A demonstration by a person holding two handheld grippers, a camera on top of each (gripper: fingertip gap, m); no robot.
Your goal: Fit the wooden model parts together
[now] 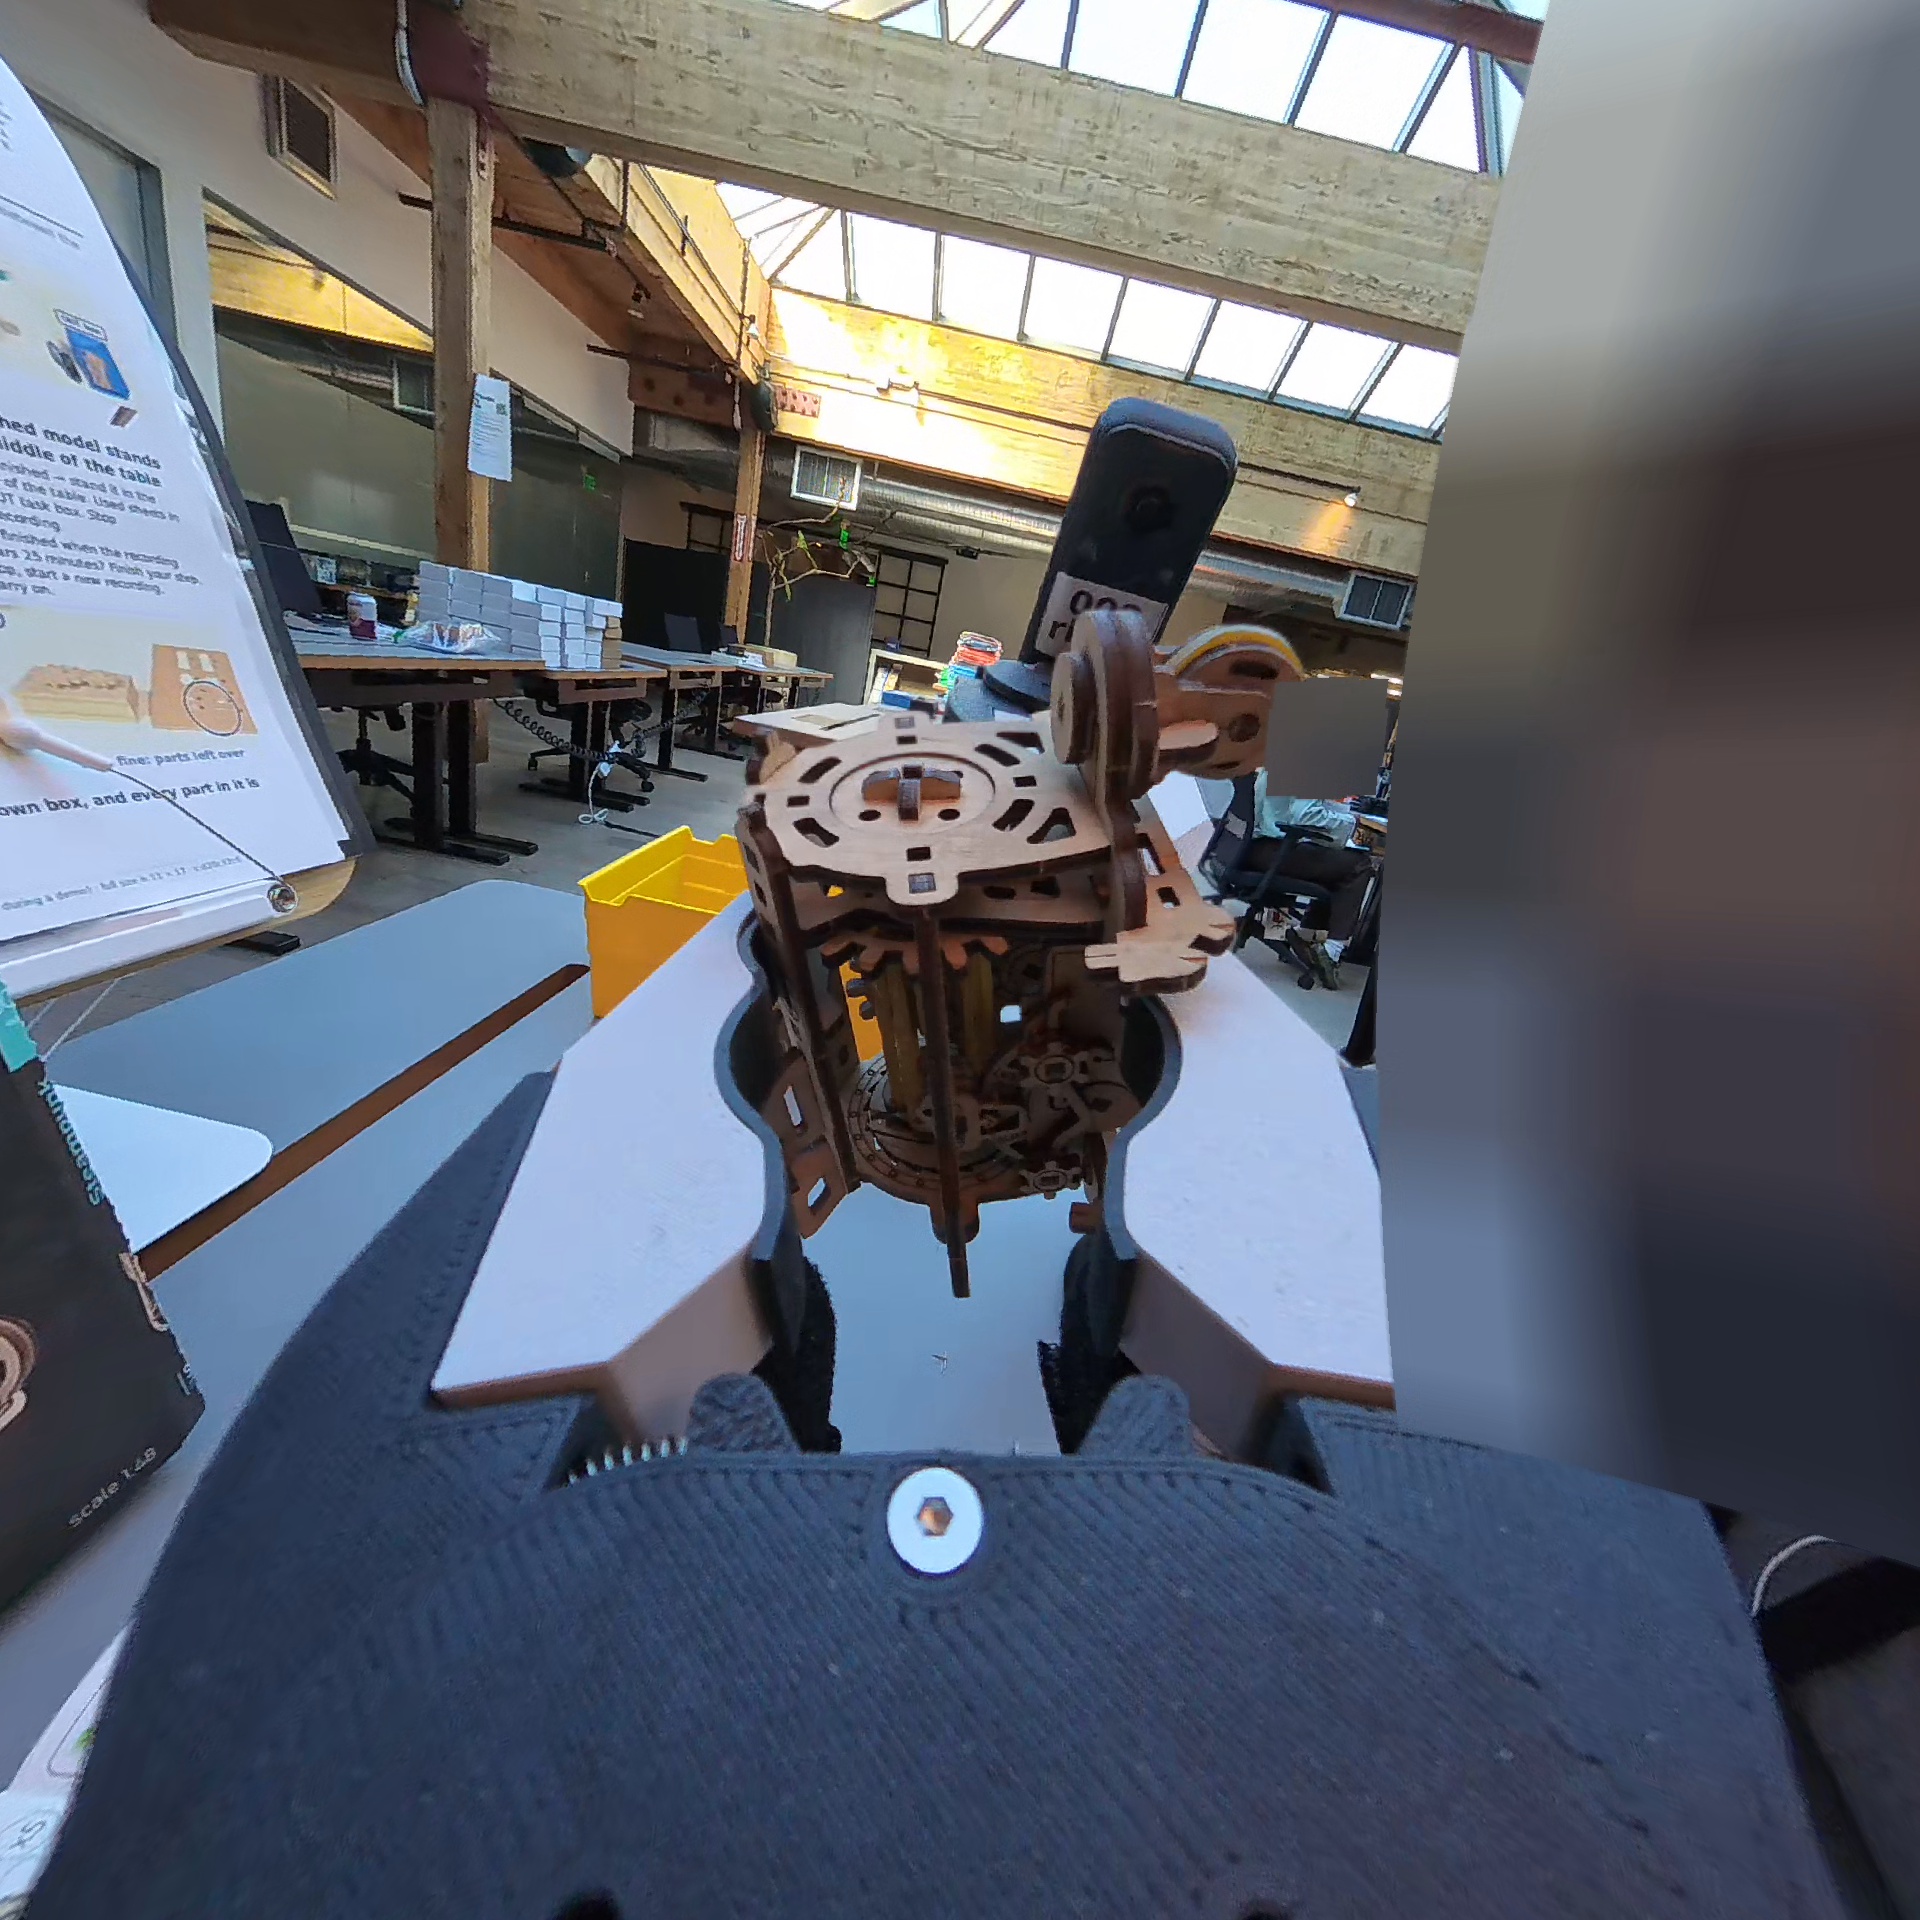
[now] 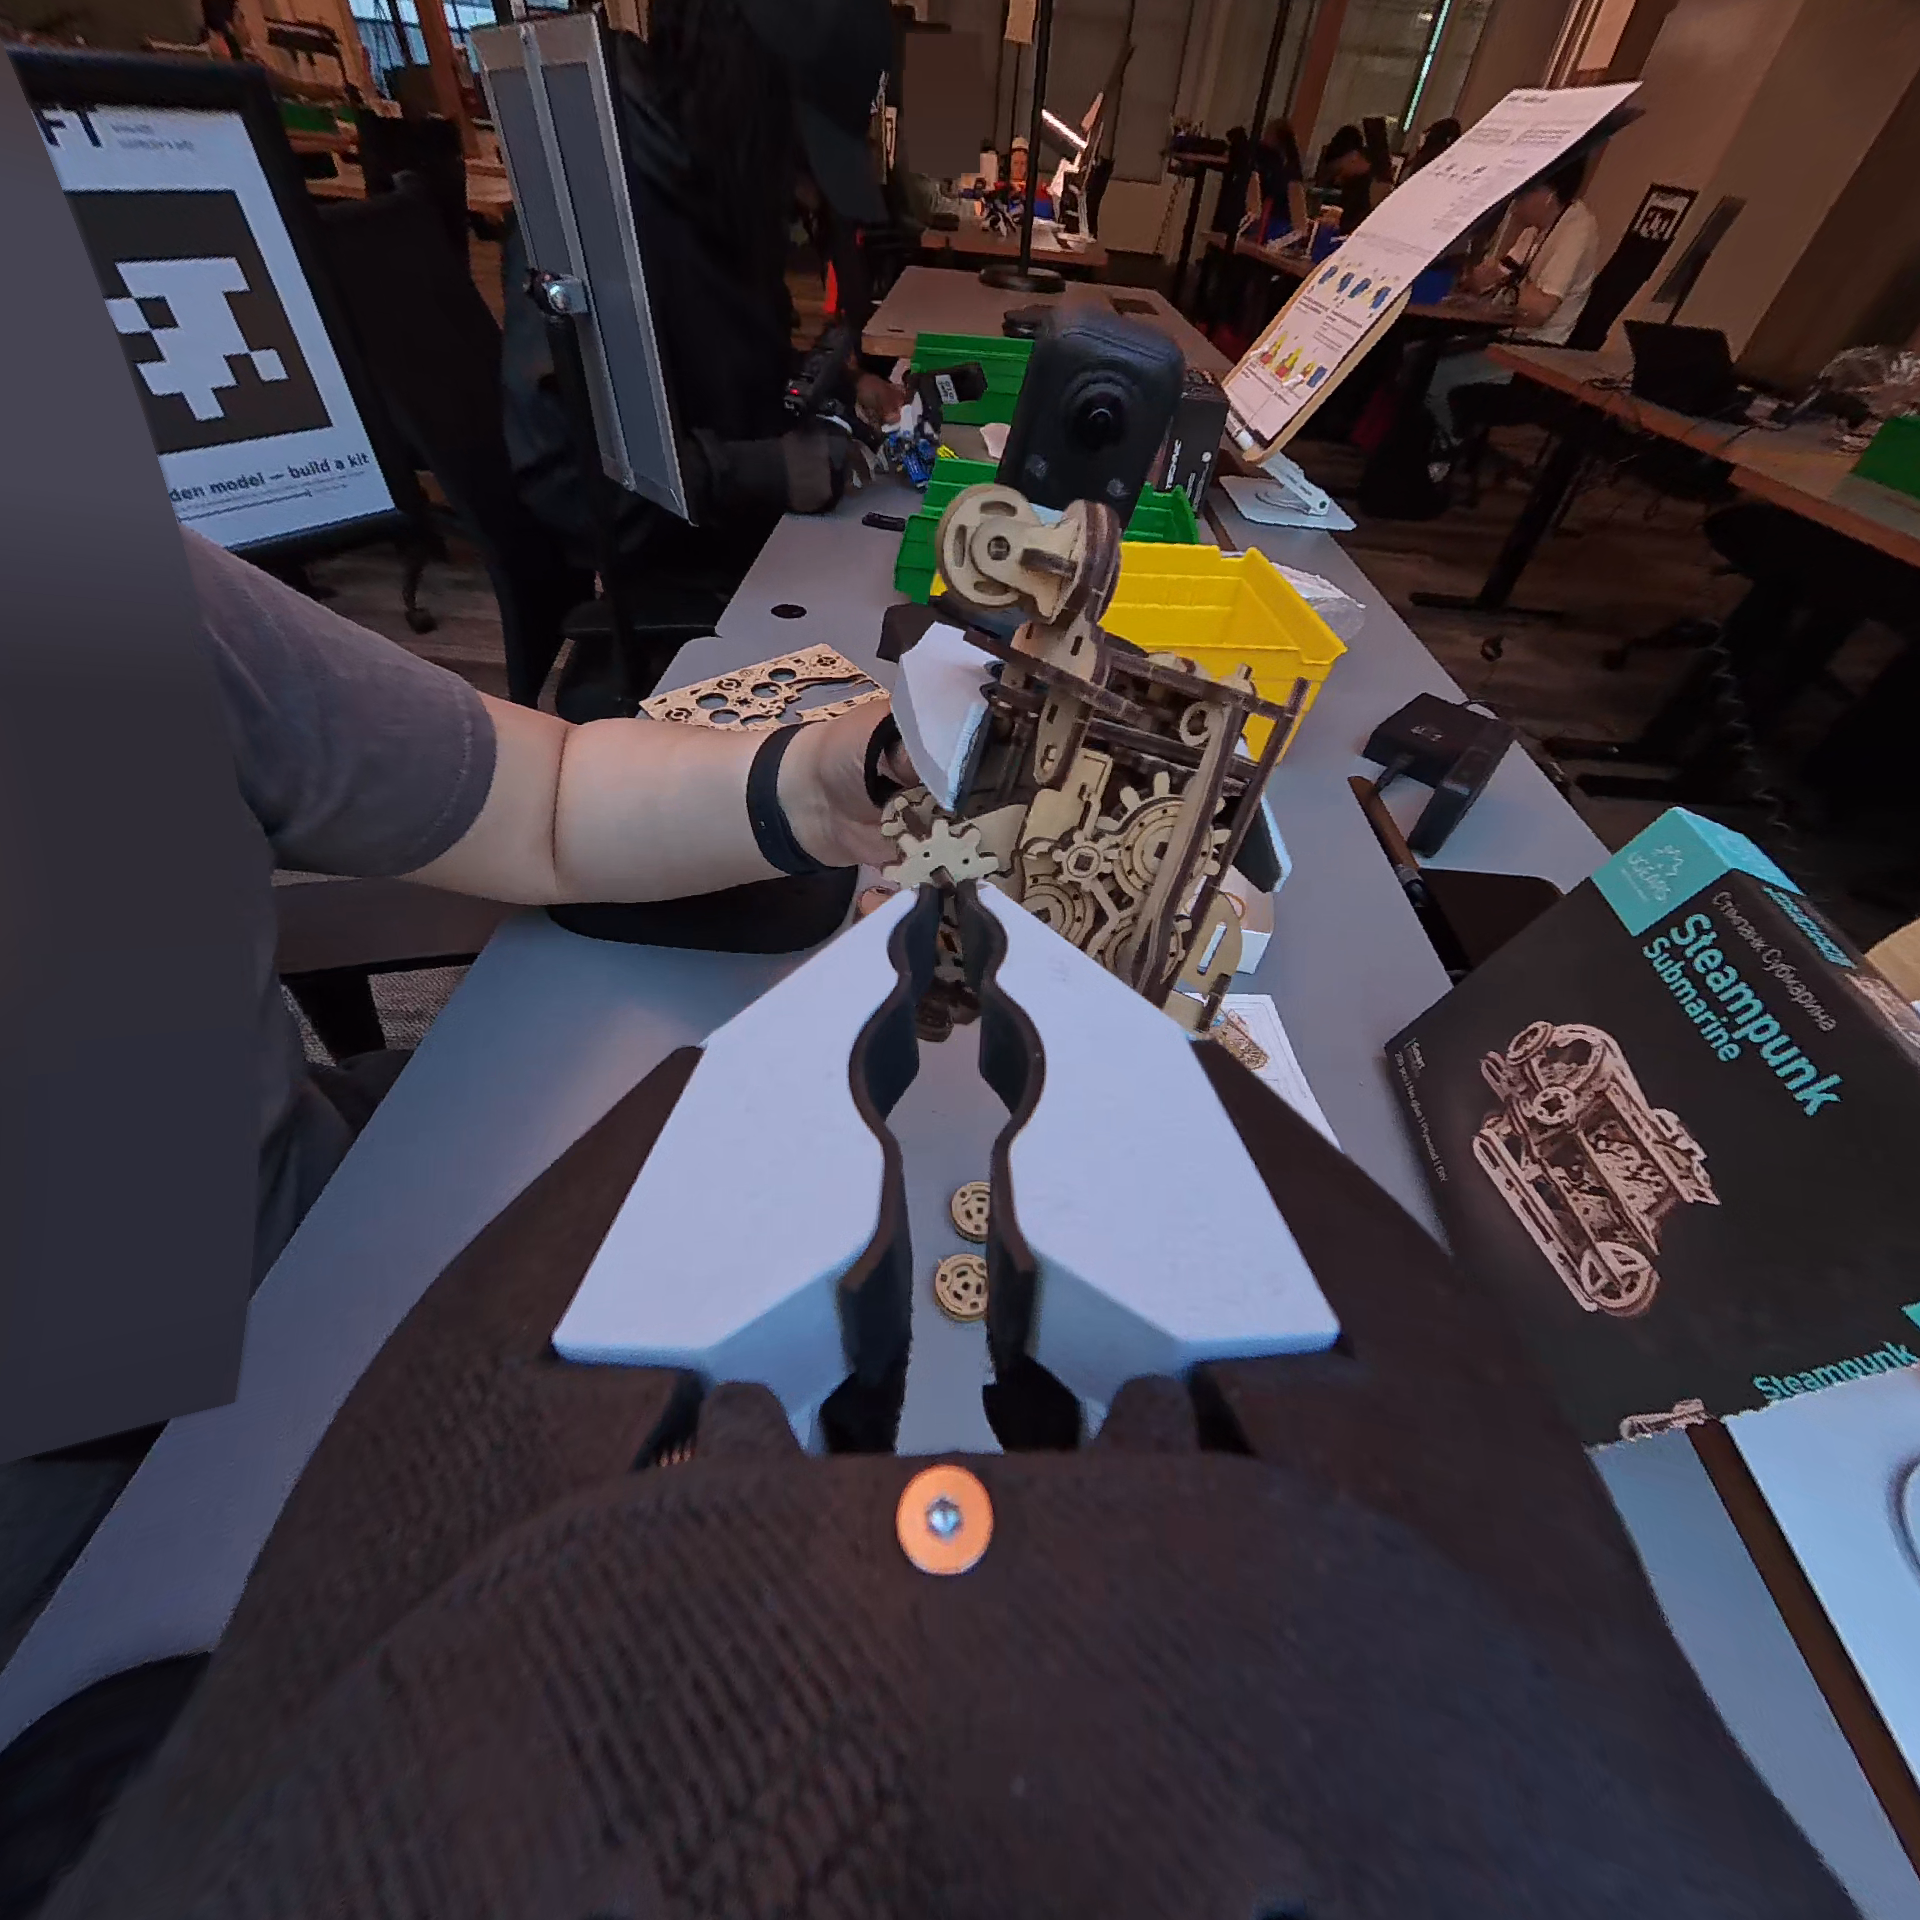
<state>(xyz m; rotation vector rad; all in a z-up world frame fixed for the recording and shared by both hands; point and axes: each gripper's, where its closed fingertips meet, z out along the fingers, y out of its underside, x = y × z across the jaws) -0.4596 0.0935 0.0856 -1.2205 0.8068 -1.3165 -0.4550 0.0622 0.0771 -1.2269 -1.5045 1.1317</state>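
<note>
Between the pale fingers of the left tool [image 1: 940, 1049] sits the wooden model [image 1: 956, 935], pinched at its sides and held up off the grey worktop [image 2: 582, 1039]. Over on the right, the right tool [image 2: 940, 894] is pressed nearly together on a small wooden gear [image 2: 940, 850] at its very tip, right up against the model's lower left side; touching or just shy, hard to say. Two loose wooden discs [image 2: 964, 1252] lie on the worktop under that tool, yellow bin [image 2: 1236, 613] behind.
</note>
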